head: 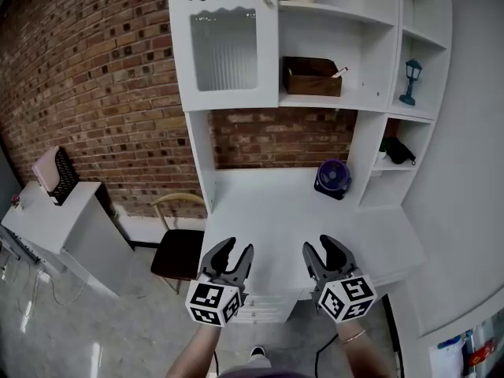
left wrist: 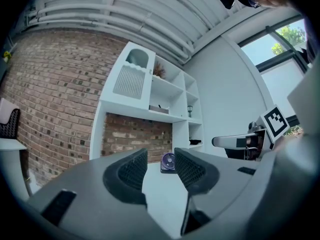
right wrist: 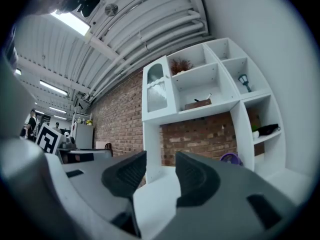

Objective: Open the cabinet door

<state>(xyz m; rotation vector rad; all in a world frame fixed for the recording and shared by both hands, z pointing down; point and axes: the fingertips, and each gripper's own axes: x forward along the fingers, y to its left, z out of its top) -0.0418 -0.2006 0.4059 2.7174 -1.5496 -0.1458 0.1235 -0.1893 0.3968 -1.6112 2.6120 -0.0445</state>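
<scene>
Left tool and right tool hovering at front edge of worktop, both released, jaws gaping on nothing. Cabinet door (ribbed glass, upper left of shelving) sitting shut, well above tools. Reaching, gripping, swinging open all remaining.

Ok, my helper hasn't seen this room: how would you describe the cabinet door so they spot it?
Find the white shelf unit standing on the desk against the brick wall. At its upper left is the cabinet door, white-framed with ribbed glass and a small knob on its right edge. It is the only closed compartment; its neighbours are open shelves.
</scene>
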